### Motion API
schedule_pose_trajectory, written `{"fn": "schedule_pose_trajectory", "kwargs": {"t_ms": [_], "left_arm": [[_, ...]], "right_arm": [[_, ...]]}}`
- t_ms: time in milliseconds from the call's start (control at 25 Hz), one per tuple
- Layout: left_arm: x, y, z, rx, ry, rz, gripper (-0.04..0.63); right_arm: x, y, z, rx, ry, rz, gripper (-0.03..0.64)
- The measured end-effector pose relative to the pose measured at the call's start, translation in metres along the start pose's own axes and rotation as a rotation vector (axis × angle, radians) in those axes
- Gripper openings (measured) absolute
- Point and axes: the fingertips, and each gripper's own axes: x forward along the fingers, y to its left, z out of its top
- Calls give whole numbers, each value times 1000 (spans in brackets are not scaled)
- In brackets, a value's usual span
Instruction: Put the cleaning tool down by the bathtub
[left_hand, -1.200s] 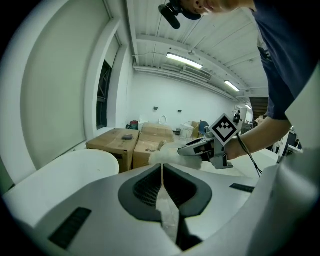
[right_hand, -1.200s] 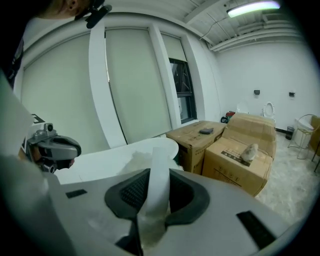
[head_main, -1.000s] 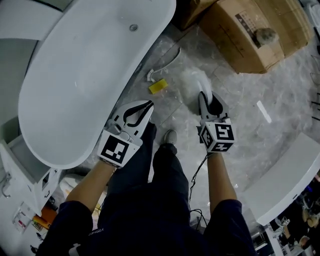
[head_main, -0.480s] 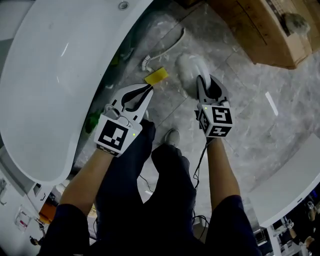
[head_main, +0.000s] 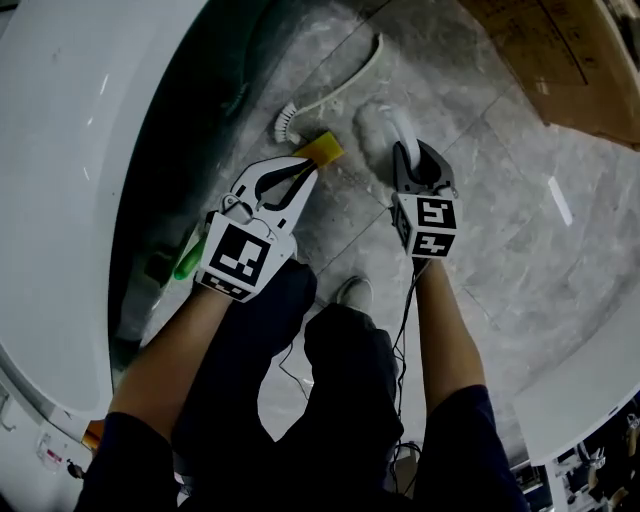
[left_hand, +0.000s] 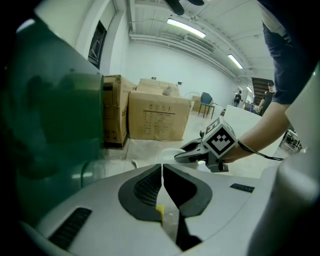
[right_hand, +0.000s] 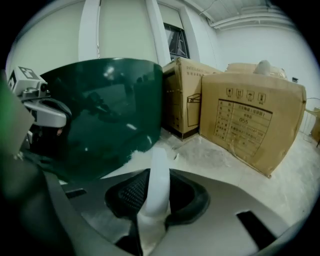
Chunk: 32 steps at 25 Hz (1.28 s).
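Here the right gripper (head_main: 410, 152) is clamped on the white handle of the cleaning tool (right_hand: 156, 182), with both dark pads pressed against the handle's sides. The handle runs forward out of the jaws and slightly to the gripper's left, ending in a pale fluffy head just past the fingertips and low over the grey floor (head_main: 500, 230). Whether the head touches the floor cannot be made out. The bathtub (head_main: 70, 150) bulges close on this gripper's left, its dark underside filling that half of the right gripper view. Cardboard boxes (right_hand: 245, 120) stand ahead and to its right, well apart from it.

The left gripper (head_main: 308, 166) holds nothing. Its jaws are closed tip to tip, leaving only a thin slit between the pads. It points down at the floor, level with the right gripper and a little apart from it on that gripper's left. A yellow sponge (head_main: 325, 150) lies on the floor just ahead of its fingertips. Beyond the sponge there is a white hose (head_main: 335, 92) with a coiled end beside the tub's base. The tub wall rises right alongside this gripper's left. A small green object (head_main: 188, 258) sits under the tub's edge, behind and to the left of the gripper's marker cube. The person's shoe (head_main: 355, 293) rests on the floor behind and between the two grippers.
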Motion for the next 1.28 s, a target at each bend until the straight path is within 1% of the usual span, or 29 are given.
{"fn": "schedule_pose_trajectory", "kwargs": {"t_ms": [120, 200, 400, 520, 800, 1080, 1280], "left_arm": [[26, 5, -30, 7, 33, -12, 38], [40, 10, -46, -5, 50, -10, 38], [68, 15, -79, -34, 64, -16, 38], [82, 20, -92, -35, 67, -14, 38], [96, 15, -108, -22, 78, -30, 38], [101, 15, -115, -22, 101, -40, 38], [107, 16, -120, -26, 117, -43, 38]], "right_arm": [[30, -3, -30, -5, 24, -13, 95], [47, -5, -46, -11, 36, -20, 95], [77, -6, -82, -44, 58, -40, 95], [94, -6, -95, -76, 61, -41, 95], [117, -7, -131, -178, 114, -56, 97], [116, -9, -162, -196, 179, -64, 101], [117, -10, -167, -206, 183, -53, 101]]}}
